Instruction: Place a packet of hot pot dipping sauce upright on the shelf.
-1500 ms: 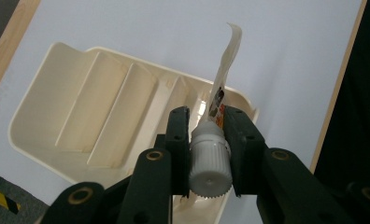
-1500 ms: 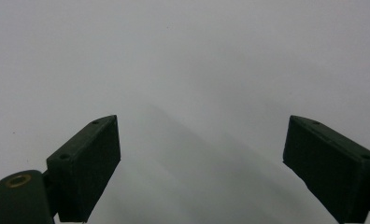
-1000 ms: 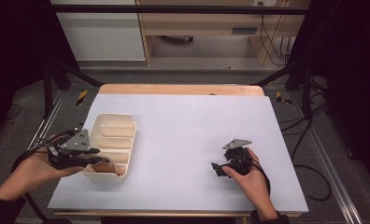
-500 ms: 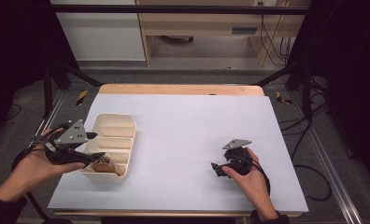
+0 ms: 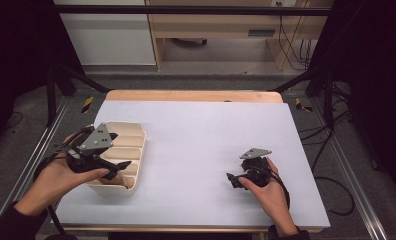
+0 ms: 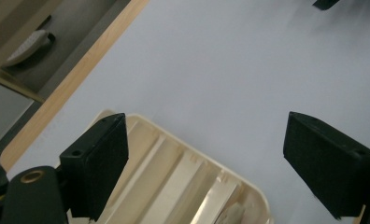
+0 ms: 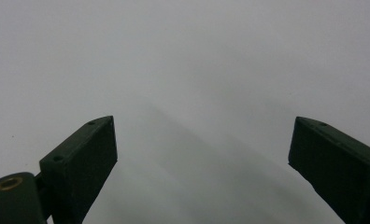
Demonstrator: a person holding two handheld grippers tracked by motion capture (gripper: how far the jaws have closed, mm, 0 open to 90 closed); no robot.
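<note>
From the high view, the cream tray sits near the table's left edge, toward the front, and the left gripper hovers over its near end; the right gripper rests well apart at front right, with broad bare surface between them. In the left gripper view the fingers stand spread and empty above the tray's ribbed slots. In the right gripper view the fingers gape wide over plain table.

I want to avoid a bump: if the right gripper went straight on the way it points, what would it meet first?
Probably just the bare white table top: the right gripper points low across it, fingers open, nothing between them.
</note>
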